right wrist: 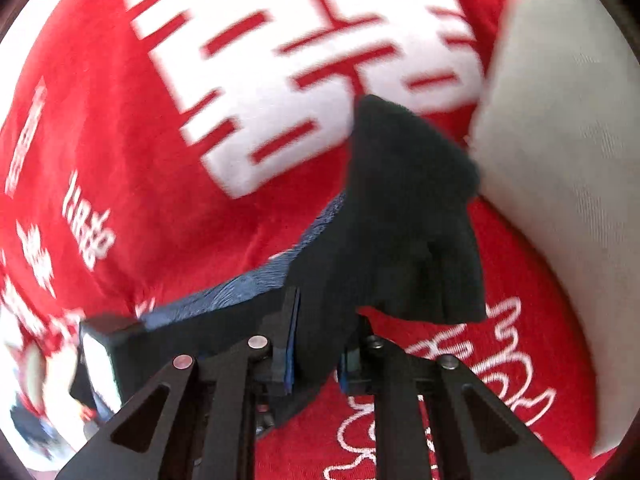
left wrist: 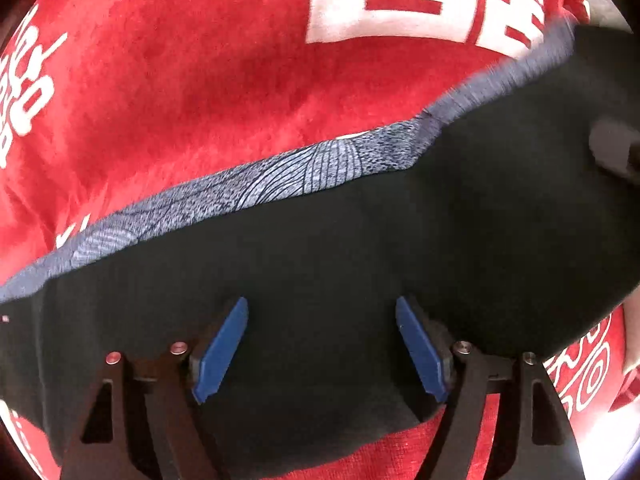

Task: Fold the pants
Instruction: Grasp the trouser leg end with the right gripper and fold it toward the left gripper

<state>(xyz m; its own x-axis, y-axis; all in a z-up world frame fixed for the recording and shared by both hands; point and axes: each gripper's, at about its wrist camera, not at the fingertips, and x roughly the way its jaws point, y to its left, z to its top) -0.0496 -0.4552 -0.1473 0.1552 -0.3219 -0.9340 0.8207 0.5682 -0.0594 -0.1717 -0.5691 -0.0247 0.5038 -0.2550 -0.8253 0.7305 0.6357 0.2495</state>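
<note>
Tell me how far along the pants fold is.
Done: the dark pants lie spread on the red blanket, patterned band showing. In hand: the right hand-held gripper pinches a bunched end; the left hand-held gripper sits open over the cloth. Left: no finished fold shows.

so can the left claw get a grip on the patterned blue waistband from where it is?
Probably yes. The left claw is open over the dark pants, and the waistband lies just ahead along their far edge with nothing over it.
</note>
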